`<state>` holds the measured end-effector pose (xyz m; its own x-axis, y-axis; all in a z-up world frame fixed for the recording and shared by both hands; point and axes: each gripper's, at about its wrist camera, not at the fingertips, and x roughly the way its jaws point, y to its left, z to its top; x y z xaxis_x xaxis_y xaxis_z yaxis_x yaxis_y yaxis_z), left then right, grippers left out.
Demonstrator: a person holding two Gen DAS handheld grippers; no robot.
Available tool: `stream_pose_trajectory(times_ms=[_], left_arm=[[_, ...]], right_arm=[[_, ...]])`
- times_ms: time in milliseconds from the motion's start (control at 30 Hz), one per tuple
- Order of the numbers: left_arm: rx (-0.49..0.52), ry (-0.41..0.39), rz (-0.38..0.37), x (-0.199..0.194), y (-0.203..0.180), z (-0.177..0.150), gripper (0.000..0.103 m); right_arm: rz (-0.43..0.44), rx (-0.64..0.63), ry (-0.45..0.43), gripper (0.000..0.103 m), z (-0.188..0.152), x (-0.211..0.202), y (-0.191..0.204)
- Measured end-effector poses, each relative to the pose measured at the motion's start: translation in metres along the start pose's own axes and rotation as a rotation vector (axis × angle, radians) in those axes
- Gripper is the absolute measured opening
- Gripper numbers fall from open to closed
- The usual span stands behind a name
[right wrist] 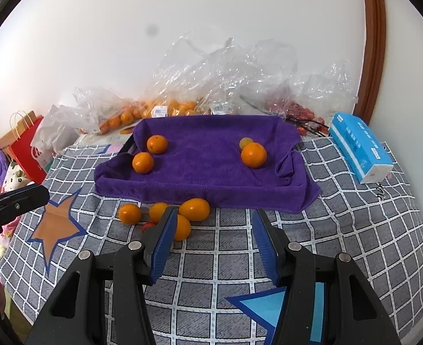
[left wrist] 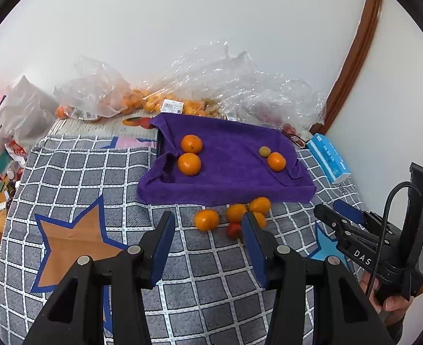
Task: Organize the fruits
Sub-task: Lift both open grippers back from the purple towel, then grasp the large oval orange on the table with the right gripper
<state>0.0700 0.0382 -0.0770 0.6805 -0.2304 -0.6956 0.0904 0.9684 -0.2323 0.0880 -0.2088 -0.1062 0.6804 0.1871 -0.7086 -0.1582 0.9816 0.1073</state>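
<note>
A tray lined with a purple towel (left wrist: pixel 225 184) (right wrist: pixel 211 189) holds two oranges (left wrist: pixel 189 164) (right wrist: pixel 143 162) at its left. At its right lie one orange (left wrist: pixel 276 161) (right wrist: pixel 253 154) and a small greenish fruit (left wrist: pixel 264 151) (right wrist: pixel 246 142). In front of the tray, several loose oranges (left wrist: pixel 235 212) (right wrist: pixel 194 209) and a small red fruit (left wrist: pixel 233 230) (right wrist: pixel 148 225) lie on the checked cloth. My left gripper (left wrist: pixel 208 215) hovers open just short of this cluster, with nothing between its pads. My right gripper (right wrist: pixel 214 211) (left wrist: pixel 327 208) is open and empty, to the right of the cluster.
Clear plastic bags of oranges (left wrist: pixel 153 103) (right wrist: pixel 159 109) and red fruits (right wrist: pixel 297 109) lie against the back wall. A blue tissue pack (left wrist: pixel 329 158) (right wrist: pixel 361 149) sits right of the tray. A red paper bag (right wrist: pixel 27 149) and clutter stand off the table's left edge.
</note>
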Motion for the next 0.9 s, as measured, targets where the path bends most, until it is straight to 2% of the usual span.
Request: stream_pose_trajectory(times_ms=[900], left_arm=[[-0.073,0.130,-0.009,0.075,0.054,0.002,0.046]], right_arm=[[-0.007,0.028,0.132,0.054,0.000,0.086,0.013]])
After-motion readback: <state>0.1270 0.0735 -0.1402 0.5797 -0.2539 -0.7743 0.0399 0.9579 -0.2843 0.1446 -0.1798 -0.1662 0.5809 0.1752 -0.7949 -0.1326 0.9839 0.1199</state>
